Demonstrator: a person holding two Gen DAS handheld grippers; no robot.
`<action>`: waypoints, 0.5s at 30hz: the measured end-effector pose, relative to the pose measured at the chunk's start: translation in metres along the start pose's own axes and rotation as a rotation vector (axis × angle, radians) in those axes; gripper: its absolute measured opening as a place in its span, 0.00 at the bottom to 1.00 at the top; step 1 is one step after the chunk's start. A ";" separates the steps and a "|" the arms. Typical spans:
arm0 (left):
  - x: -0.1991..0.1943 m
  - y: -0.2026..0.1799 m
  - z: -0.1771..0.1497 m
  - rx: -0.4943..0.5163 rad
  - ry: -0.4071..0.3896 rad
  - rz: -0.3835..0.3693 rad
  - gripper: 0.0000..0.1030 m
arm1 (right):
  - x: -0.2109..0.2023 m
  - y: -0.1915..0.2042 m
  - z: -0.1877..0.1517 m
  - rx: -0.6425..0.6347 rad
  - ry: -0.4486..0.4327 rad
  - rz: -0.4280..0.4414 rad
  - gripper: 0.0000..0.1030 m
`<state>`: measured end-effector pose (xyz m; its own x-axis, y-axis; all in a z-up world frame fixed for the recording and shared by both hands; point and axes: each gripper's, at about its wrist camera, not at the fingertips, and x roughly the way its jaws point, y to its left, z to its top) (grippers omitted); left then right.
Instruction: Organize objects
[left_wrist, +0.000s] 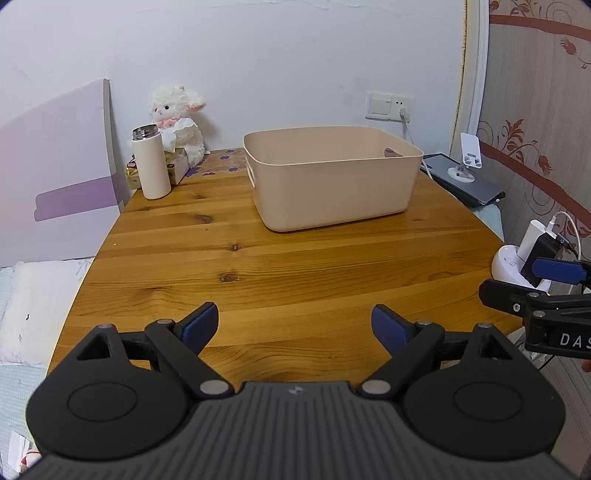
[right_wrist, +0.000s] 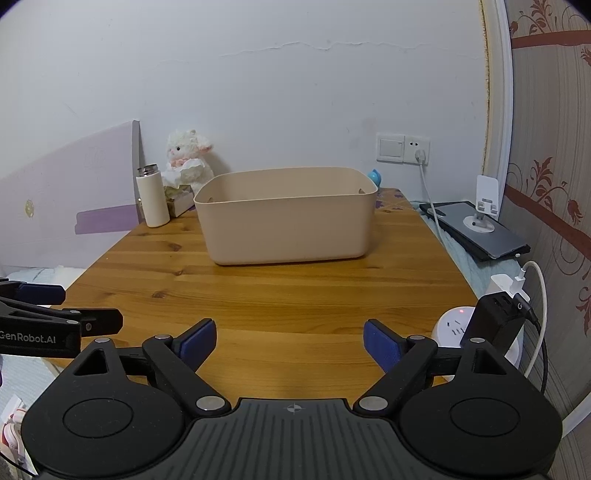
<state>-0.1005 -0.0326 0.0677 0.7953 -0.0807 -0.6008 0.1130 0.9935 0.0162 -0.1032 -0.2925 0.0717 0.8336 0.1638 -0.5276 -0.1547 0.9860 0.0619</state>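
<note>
My left gripper (left_wrist: 294, 325) and right gripper (right_wrist: 290, 341) both gape wide with nothing in them, low over the near edge of the wooden table (left_wrist: 258, 266). Bare wood lies ahead. Farther back sits the beige bin (left_wrist: 332, 181), the white bottle (left_wrist: 151, 166) near the left edge.

The bench (left_wrist: 258, 266) is seen to be of knotty pine planks, varnished to a warm sheen in which light is softly reflected, while the beige bin (left_wrist: 332, 184) on it is moulded of smooth, matt plastic. The bottle (left_wrist: 151, 166) is finished in matt cream with a bare metal rim, and the lamb toy (left_wrist: 177, 118) behind it is covered in fluffy white plush. Each gripper, the left gripper (left_wrist: 294, 326) and the right gripper (right_wrist: 290, 341), is made of matt black plastic with metal pivot pins, its fingers (right_wrist: 382, 345) faced with blue, finely textured pads.
</note>
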 end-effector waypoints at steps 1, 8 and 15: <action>-0.001 0.000 0.000 0.000 -0.001 -0.001 0.88 | -0.001 0.000 0.000 -0.001 0.000 -0.001 0.86; -0.004 0.001 -0.002 -0.006 0.003 -0.005 0.88 | -0.003 0.000 -0.001 -0.008 -0.002 -0.002 0.86; -0.006 0.001 -0.005 -0.008 0.007 -0.002 0.88 | -0.001 0.002 -0.003 -0.010 0.008 -0.002 0.86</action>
<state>-0.1080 -0.0308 0.0668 0.7909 -0.0824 -0.6064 0.1101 0.9939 0.0085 -0.1058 -0.2912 0.0701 0.8296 0.1613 -0.5346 -0.1581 0.9860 0.0522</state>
